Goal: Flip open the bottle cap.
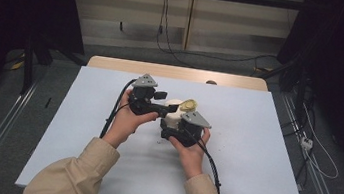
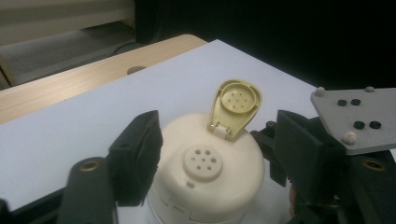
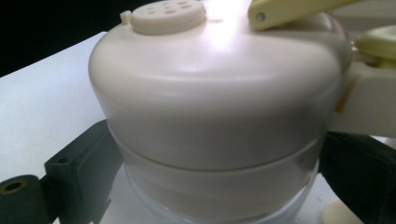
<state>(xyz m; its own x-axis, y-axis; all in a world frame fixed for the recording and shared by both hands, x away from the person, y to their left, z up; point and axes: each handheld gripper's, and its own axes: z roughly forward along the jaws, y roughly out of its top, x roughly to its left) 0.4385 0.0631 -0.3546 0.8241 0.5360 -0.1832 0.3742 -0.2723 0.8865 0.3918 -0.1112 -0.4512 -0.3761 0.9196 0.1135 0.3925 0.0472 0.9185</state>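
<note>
A shaker jar with a cream domed lid (image 2: 205,186) stands on the white table top (image 1: 255,138). Its yellow flip cap (image 2: 236,107) is hinged up, baring a disc of sprinkle holes (image 2: 201,162). My left gripper (image 2: 215,140) is open and straddles the lid from above: one jaw lies against the lid's side, the other stands a small gap off. My right gripper (image 3: 219,186) is shut on the jar (image 3: 215,121), with its jaws on the clear body just under the lid. In the high view the jar (image 1: 172,115) sits between the left gripper (image 1: 166,107) and the right gripper (image 1: 175,130).
A wooden table edge (image 1: 178,72) shows beyond the white top. Cables trail from both grippers toward the person. Metal rails (image 1: 0,125) run along both sides of the table, and cables lie on the floor at the right (image 1: 314,151).
</note>
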